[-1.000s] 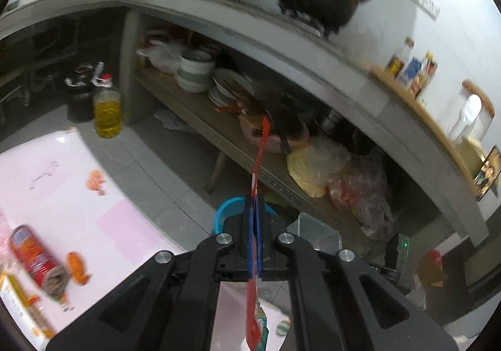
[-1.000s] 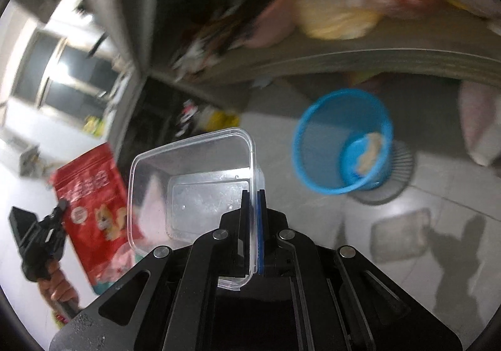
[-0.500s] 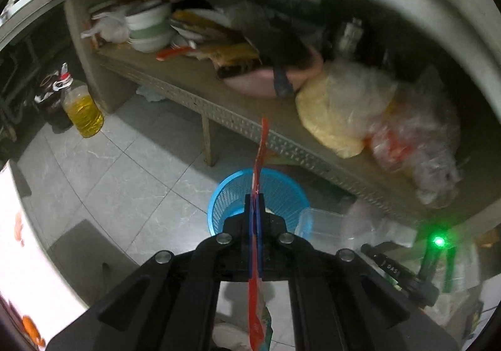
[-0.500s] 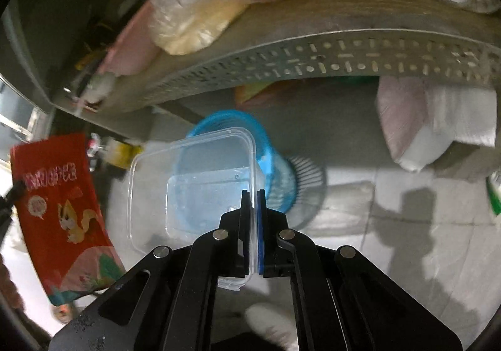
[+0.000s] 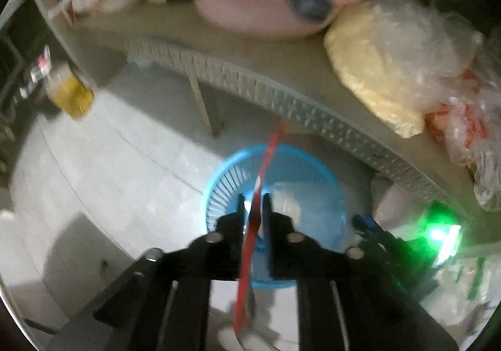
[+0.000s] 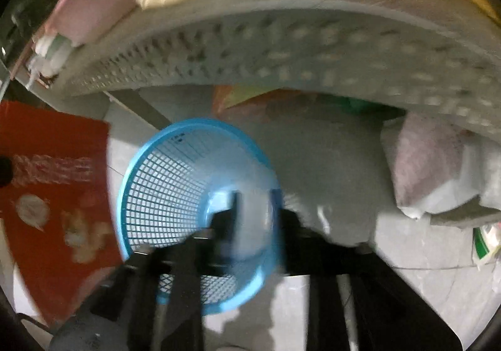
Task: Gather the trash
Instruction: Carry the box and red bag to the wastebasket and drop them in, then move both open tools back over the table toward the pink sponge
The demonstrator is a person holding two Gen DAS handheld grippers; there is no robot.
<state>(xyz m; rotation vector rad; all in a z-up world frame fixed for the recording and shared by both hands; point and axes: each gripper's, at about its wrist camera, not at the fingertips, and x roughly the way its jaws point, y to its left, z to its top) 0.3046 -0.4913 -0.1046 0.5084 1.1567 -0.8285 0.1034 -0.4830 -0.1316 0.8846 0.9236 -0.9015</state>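
A blue mesh basket [image 5: 225, 182] [image 6: 156, 182] stands on the tiled floor under a shelf. My left gripper [image 5: 253, 203] hangs right over it, and its jaws are opening. A red snack bag [image 5: 266, 160] stands edge-on between the jaws with a gap beside it; in the right wrist view the bag [image 6: 53, 182] shows flat at the left. My right gripper [image 6: 255, 210] is over the basket's mouth too, and its jaws are also opening. A clear plastic container [image 6: 250, 225] [image 5: 294, 203] is a pale blur between them, down inside the basket's mouth.
A perforated metal shelf [image 5: 281, 94] [image 6: 281, 47] overhangs the basket and carries plastic bags [image 5: 391, 63] and a pink basin [image 5: 250, 12]. An oil bottle [image 5: 70, 94] stands on the floor to the left. A pink-white sack [image 6: 432, 169] lies on the floor at the right.
Both grippers have dropped closer over the blue basket. Their jaws, closed on the red bag and on the clear container before, now stand apart. The container has slipped down into a blur.
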